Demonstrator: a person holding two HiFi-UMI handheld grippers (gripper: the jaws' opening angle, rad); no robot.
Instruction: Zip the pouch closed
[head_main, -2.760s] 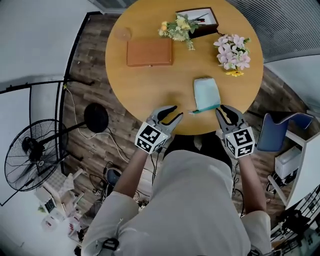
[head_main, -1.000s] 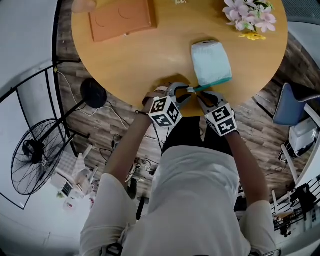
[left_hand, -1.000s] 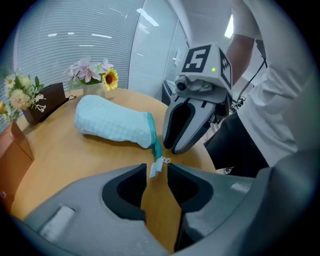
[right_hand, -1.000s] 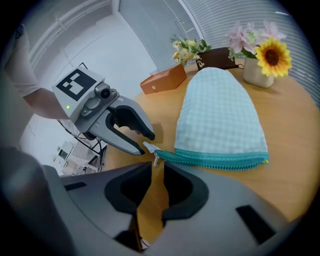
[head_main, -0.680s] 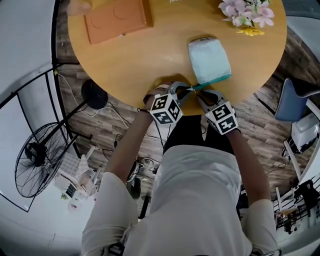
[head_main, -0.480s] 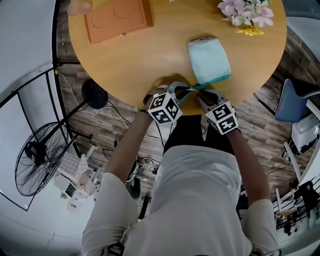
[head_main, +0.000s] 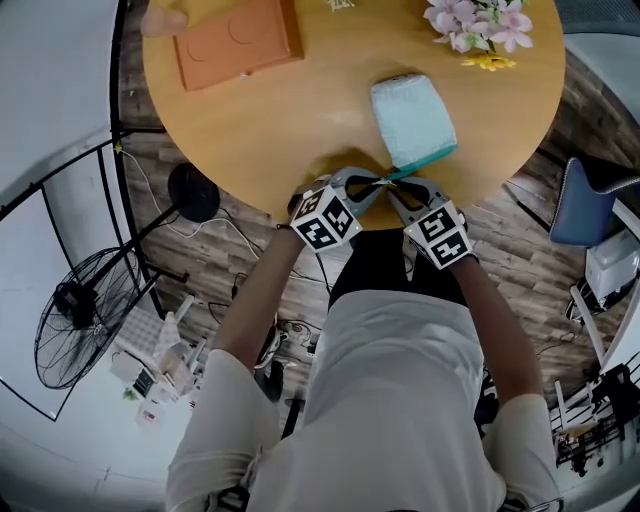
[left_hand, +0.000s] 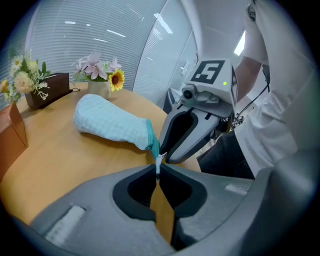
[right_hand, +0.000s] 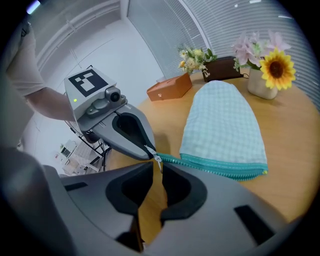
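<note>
Tabletop (head_main: 300, 130), zipper pull (left_hand: 158, 161) between left fingers (left_hand: 121, 177)

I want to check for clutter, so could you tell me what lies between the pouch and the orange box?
Nothing: in the head view, only bare table separates the pouch and the orange box.
</note>
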